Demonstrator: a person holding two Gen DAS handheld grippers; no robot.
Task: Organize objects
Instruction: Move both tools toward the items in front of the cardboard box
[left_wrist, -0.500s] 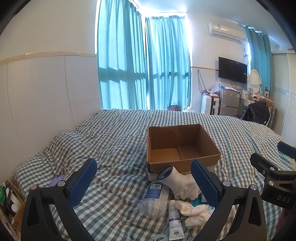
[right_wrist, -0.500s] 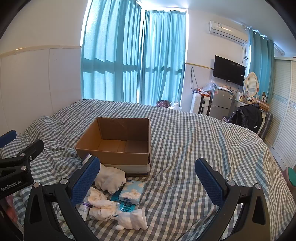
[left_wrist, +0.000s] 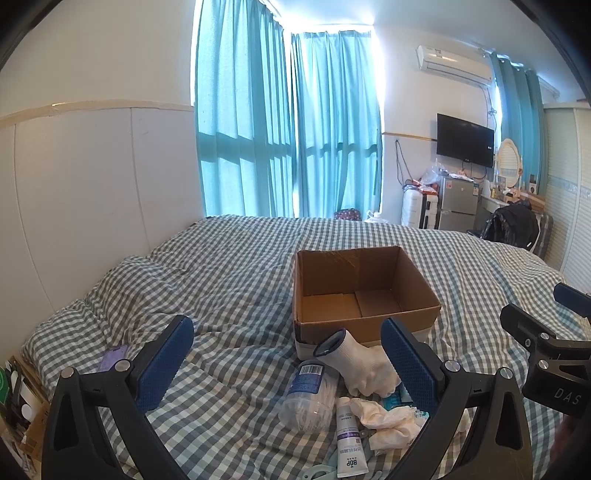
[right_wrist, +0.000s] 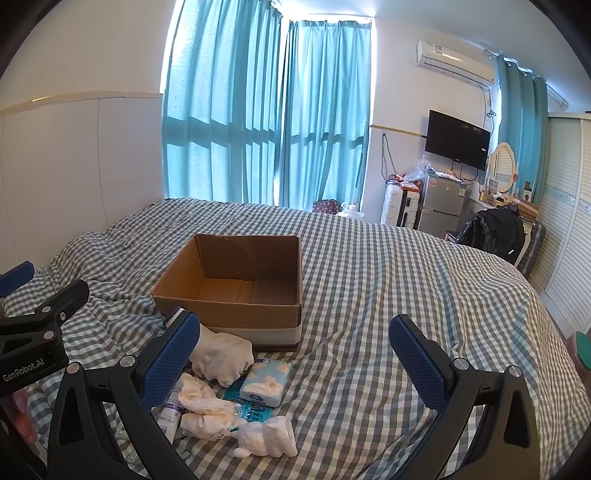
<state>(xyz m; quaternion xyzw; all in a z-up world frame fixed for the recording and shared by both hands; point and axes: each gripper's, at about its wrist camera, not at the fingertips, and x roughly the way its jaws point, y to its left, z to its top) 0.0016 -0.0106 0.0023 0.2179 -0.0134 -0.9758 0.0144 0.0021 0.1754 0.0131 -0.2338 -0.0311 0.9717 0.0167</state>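
An open, empty cardboard box (left_wrist: 364, 291) (right_wrist: 236, 284) sits on the checked bedspread (left_wrist: 229, 280). Just in front of it lies a pile: a white rolled sock (left_wrist: 364, 363) (right_wrist: 221, 356), a clear jar of cotton swabs (left_wrist: 308, 397), a white-and-purple tube (left_wrist: 349, 441) (right_wrist: 170, 415), crumpled white socks (left_wrist: 386, 419) (right_wrist: 203, 404), a pale blue tissue pack (right_wrist: 266, 382) and a small white plush (right_wrist: 267, 439). My left gripper (left_wrist: 288, 363) is open and empty above the pile. My right gripper (right_wrist: 290, 360) is open and empty, to the right of the pile.
A purple item (left_wrist: 112, 358) lies on the bedspread at left. A white headboard wall (left_wrist: 92, 192) stands to the left. Teal curtains, a television, a small fridge (right_wrist: 441, 205) and a chair with a dark bag (right_wrist: 495, 230) are beyond the bed.
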